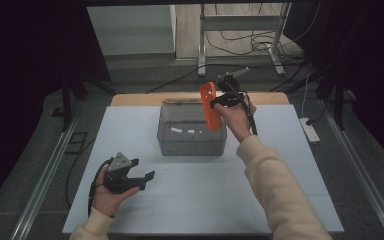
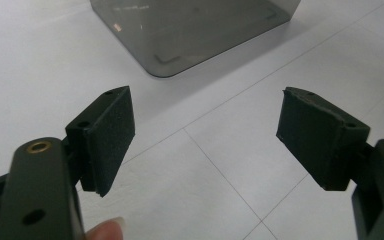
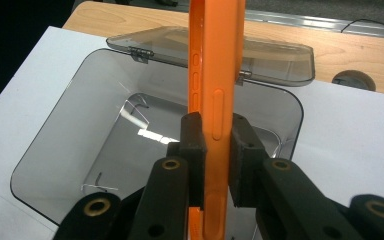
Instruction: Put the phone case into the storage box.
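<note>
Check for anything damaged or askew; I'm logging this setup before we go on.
One small flaw: the left hand-held gripper has a chipped, ragged top corner on one pad. Otherwise nothing stands out. The right hand-held gripper holds the orange case upright over the open grey box, lid hinged back.

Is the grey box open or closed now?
Open: the grey box has its lid swung back behind it, and the inside shows from above.

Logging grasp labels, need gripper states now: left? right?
Left gripper: open, nothing between its jaws.
Right gripper: closed on the orange phone case.
</note>
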Demonstrator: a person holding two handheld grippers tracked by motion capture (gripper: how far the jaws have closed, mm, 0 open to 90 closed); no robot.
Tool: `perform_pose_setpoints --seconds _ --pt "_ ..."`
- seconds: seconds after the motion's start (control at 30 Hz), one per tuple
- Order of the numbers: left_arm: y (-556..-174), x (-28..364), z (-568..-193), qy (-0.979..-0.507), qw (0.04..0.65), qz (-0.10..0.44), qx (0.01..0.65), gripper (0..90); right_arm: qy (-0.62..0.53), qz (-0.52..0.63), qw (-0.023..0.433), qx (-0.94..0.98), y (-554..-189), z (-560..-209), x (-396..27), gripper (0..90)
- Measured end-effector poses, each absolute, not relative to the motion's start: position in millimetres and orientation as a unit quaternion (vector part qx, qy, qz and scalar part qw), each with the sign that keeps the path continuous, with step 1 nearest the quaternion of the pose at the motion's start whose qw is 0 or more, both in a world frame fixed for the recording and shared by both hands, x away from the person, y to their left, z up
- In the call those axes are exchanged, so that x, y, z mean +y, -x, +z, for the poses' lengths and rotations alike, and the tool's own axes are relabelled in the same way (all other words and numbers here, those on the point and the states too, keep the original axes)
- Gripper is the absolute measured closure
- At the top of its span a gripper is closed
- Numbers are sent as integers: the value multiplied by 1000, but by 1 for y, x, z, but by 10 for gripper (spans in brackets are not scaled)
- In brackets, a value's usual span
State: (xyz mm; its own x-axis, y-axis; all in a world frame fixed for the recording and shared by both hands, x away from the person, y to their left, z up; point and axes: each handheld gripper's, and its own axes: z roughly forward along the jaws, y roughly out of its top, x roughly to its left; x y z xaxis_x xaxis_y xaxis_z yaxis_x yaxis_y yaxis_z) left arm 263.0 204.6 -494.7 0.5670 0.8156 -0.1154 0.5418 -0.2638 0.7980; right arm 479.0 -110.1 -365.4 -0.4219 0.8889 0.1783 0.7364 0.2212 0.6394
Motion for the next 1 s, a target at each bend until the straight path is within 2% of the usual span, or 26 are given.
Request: perform_pose_setpoints --seconds 1.0 --pt "-264 206 -495 -777 423 162 438 232 -556 291 98 772 -508 -347 -106 791"
